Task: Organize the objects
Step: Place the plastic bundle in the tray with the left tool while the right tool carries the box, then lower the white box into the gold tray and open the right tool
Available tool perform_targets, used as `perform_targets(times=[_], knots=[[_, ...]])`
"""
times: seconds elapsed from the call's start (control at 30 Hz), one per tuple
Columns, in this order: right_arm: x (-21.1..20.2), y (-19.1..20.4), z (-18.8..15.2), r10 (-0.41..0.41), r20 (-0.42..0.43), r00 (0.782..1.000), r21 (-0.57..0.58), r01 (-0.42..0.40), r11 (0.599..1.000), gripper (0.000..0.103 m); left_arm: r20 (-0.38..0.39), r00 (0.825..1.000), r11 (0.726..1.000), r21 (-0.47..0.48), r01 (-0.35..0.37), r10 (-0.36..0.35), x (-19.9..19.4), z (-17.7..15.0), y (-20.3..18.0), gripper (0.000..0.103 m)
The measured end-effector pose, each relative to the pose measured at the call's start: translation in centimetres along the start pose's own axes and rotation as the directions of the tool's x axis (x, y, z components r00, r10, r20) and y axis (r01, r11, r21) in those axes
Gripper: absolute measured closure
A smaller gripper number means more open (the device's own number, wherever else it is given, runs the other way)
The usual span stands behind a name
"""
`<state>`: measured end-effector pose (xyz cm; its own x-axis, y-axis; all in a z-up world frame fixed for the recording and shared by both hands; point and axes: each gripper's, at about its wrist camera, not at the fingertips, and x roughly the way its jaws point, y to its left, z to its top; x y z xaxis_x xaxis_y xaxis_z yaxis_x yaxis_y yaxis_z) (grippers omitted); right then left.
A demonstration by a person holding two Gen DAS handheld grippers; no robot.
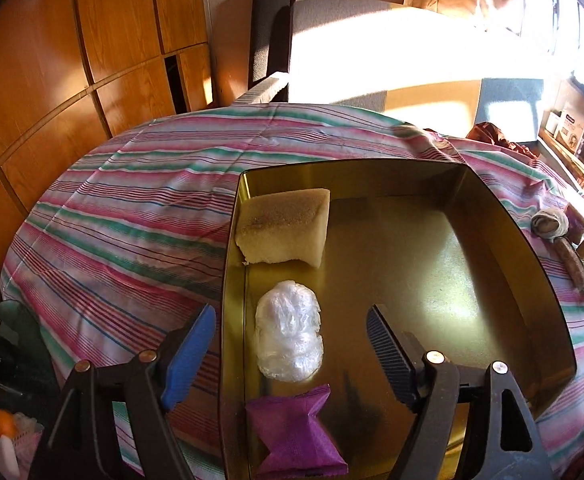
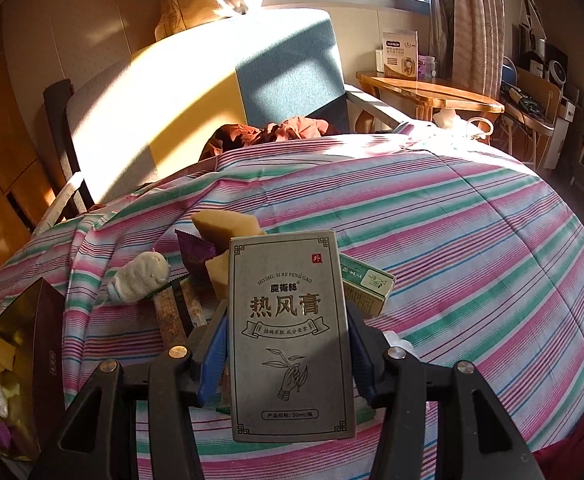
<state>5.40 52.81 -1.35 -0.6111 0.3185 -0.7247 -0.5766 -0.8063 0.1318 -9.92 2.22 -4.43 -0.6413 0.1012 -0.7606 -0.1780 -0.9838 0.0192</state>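
A gold tin box [image 1: 492, 216] lies open on the striped bed cover. Along its left side sit a yellow sponge [image 1: 283, 228], a clear plastic bundle [image 1: 287, 344] and a purple packet [image 1: 296, 436]. My left gripper [image 1: 290, 314] hangs open over the tin, its blue pads [image 1: 187, 356] wide apart and touching nothing. My right gripper [image 2: 287, 312] is shut on an upright grey box with Chinese print [image 2: 289, 332], held above the bed. Behind it lie a green box [image 2: 366, 284], sponge pieces [image 2: 219, 222], another purple packet [image 2: 193, 252] and a white cloth roll [image 2: 139, 276]. The tin [image 2: 47, 320] shows at the far left.
The striped cover [image 2: 452, 220] spreads to the right of the pile. A grey and yellow armchair [image 2: 211, 80] with a red cloth [image 2: 275, 130] stands behind the bed, a wooden side table [image 2: 428, 94] by the window. Wooden wardrobe doors [image 1: 71, 60] are on the left.
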Motion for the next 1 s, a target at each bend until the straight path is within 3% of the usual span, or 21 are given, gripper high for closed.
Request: perform_targets(times=[0.17,0.33,0.43,0.6,0.7,0.8,0.87,1.0], knots=[[-2.3,2.0,0.3,0.048,0.034,0.998,-0.021,-0.048,0.999,0.05,0.037,0.999,0.998,-0.065,0.015,-0.013,-2.4,-0.9,1.5,0.024],[-5.2,8.6,0.4,0.177,0.018,0.984,-0.113,-0.174,0.978,0.05,0.051,0.998,0.99,-0.141,0.031,-0.024,-4.0,-2.1,3.0,0.024],[-6.4,14.0,-0.2,0.271,-0.022,0.962,-0.186,-0.27,0.945,0.05,0.056,0.998,0.986,-0.163,0.038,-0.03,-4.7,-2.7,3.6,0.024],[-6.2,24.0,-2.9,0.4,-0.188,0.897,-0.282,-0.44,0.853,0.05,0.068,0.997,0.984,-0.174,0.045,-0.034,-5.8,-3.9,4.3,0.024],[-4.8,29.8,-5.6,0.41,-0.321,0.854,-0.346,-0.509,0.788,0.05,0.078,0.996,0.983,-0.18,0.047,-0.034,-6.3,-4.4,5.1,0.024],[-2.3,34.7,-8.7,0.352,-0.427,0.833,-0.409,-0.525,0.746,0.05,0.085,0.996,0.981,-0.189,0.049,-0.034,-6.6,-4.8,5.7,0.024],[-0.4,37.2,-10.2,0.313,-0.48,0.819,-0.414,-0.526,0.743,0.05,0.085,0.996,0.979,-0.199,0.05,-0.034,-6.6,-5.1,6.1,0.024],[2.4,40.7,-11.4,0.255,-0.518,0.817,-0.412,-0.499,0.762,0.05,0.081,0.996,0.975,-0.219,0.05,-0.033,-6.5,-5.5,7.0,0.024]])
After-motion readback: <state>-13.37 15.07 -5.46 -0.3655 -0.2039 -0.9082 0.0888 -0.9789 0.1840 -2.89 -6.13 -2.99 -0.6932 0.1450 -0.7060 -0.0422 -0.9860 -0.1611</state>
